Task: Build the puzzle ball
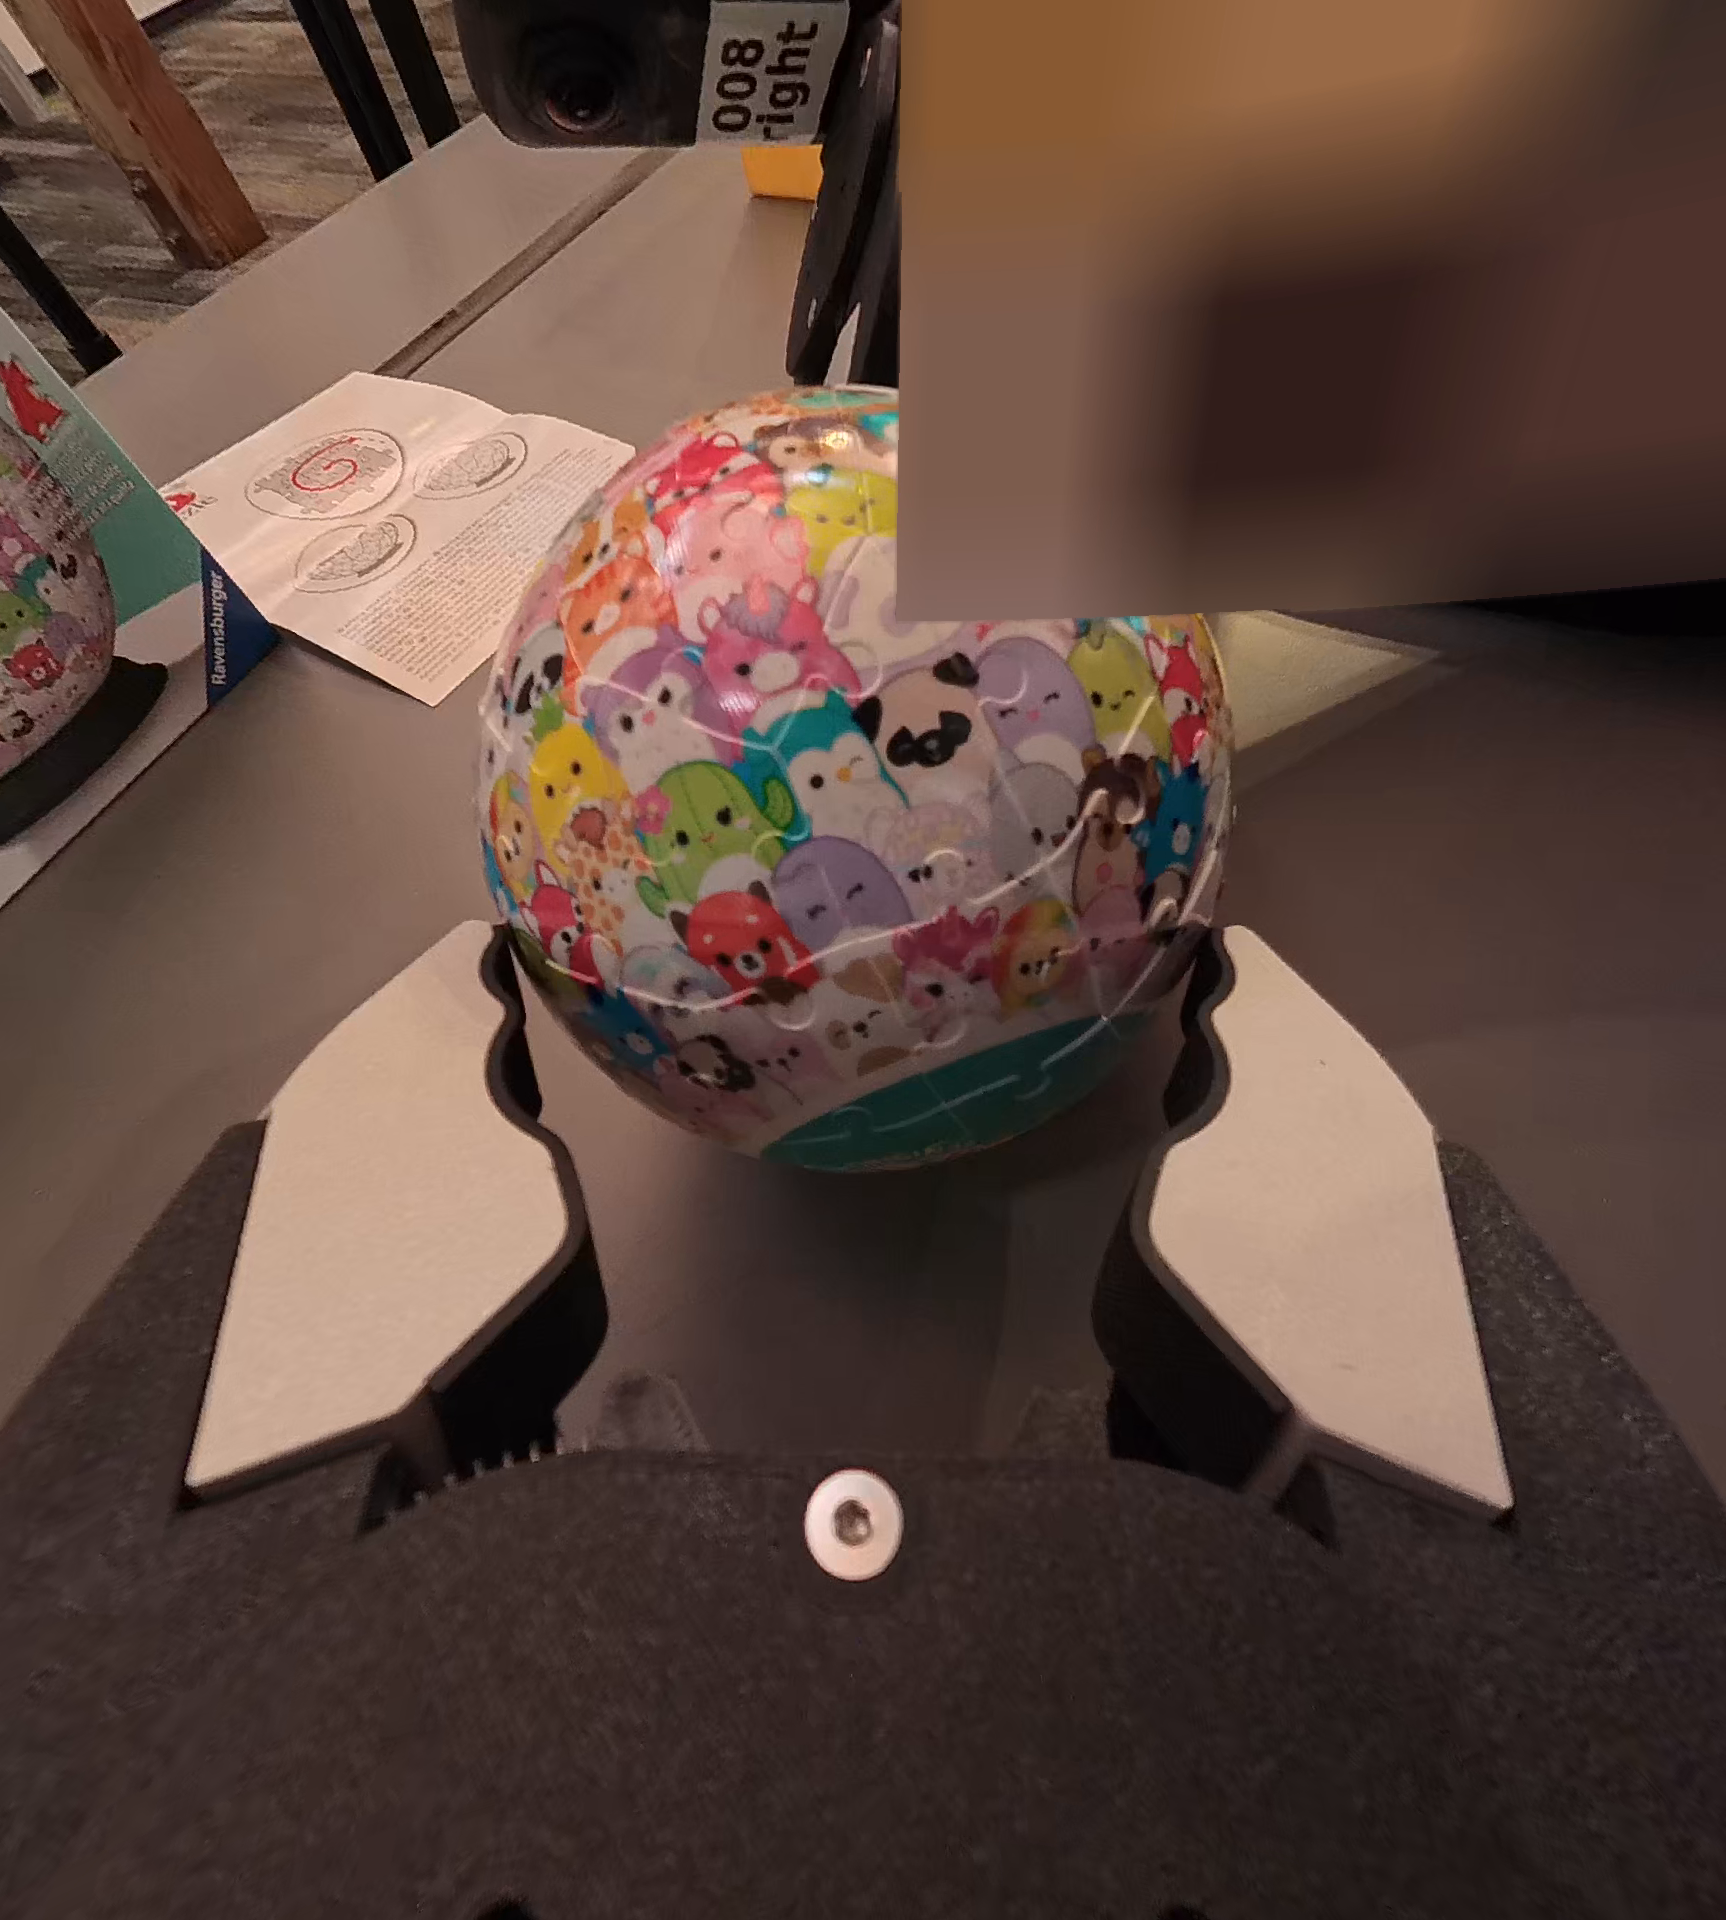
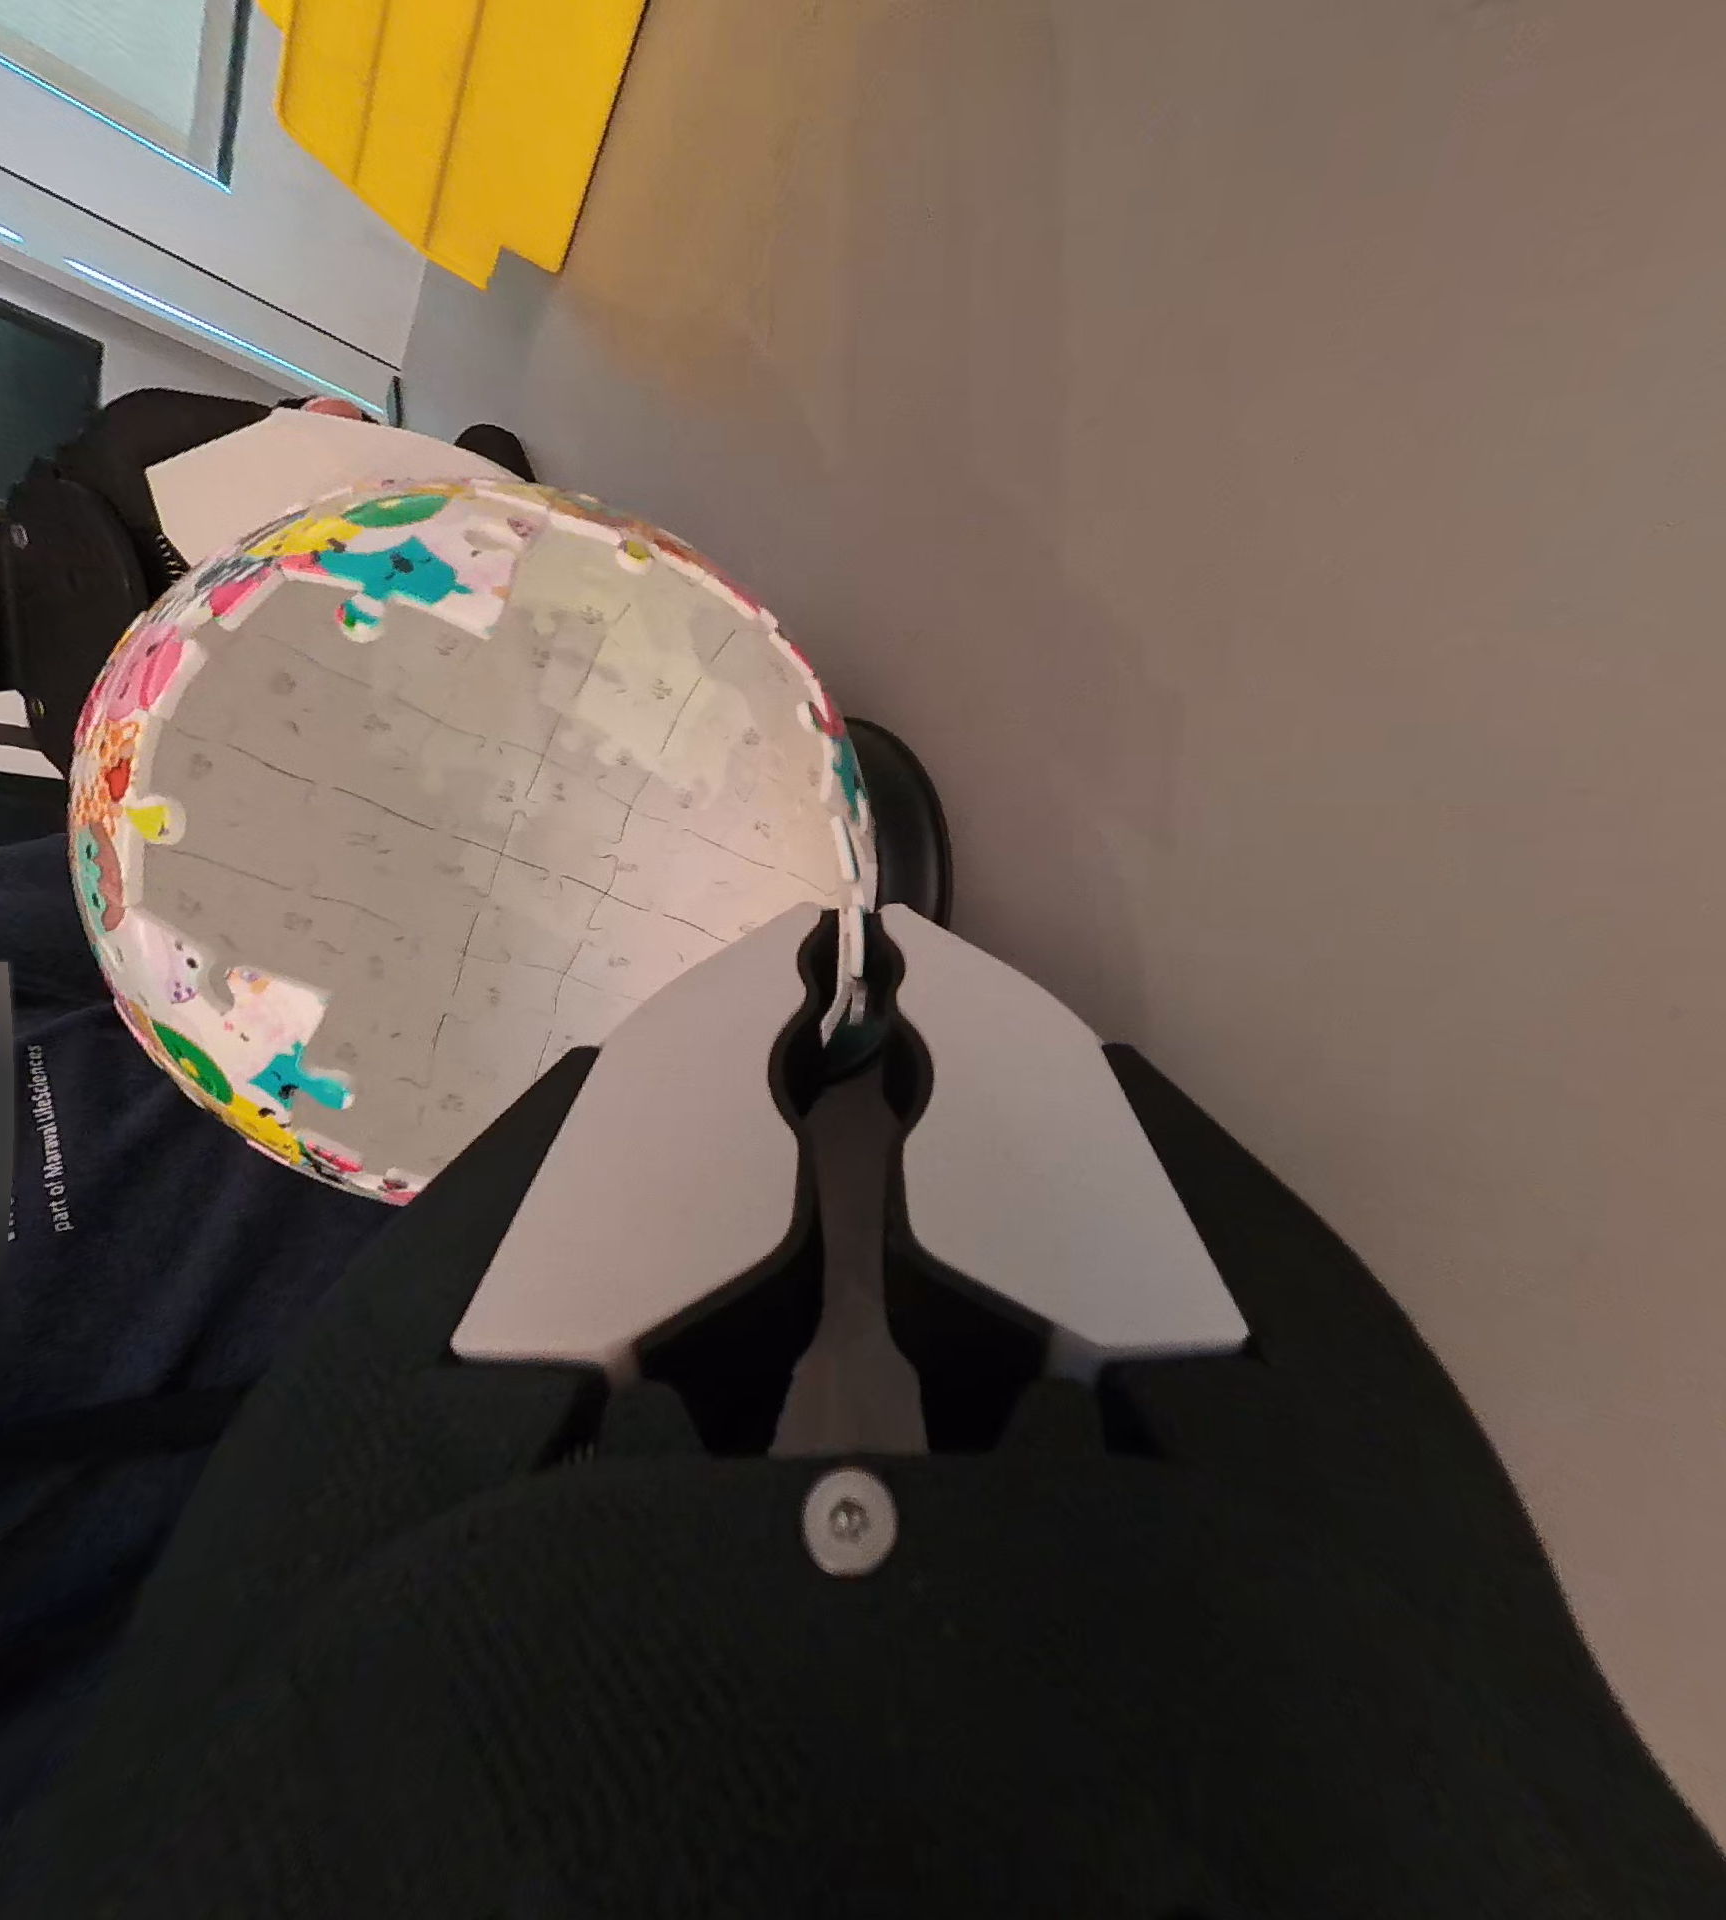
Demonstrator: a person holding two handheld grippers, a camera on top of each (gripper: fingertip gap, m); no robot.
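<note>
The puzzle ball is the landmark here: a nearly finished sphere printed with bright cartoon animals, sitting over the grey counter. The left gripper has its jaws spread wide, one white finger on each flank of the ball's lower half and pressed against it, so it cradles the ball from both sides. From the right wrist view the ball's far side is open, a large gap showing the pale inner faces of the fitted pieces, with a ragged coloured rim around it. The right gripper has its jaws clenched on the ball's edge, pinching the thin white rim of pieces between the fingertips at the border of that gap. Left of the ball lies an unfolded instruction sheet flat on the counter, and farther left again stands the puzzle box showing the same ball. Beyond the ball, at the counter's far edge, sits a yellow object. A dark base-like shape shows just behind the ball in the right wrist view.
</note>
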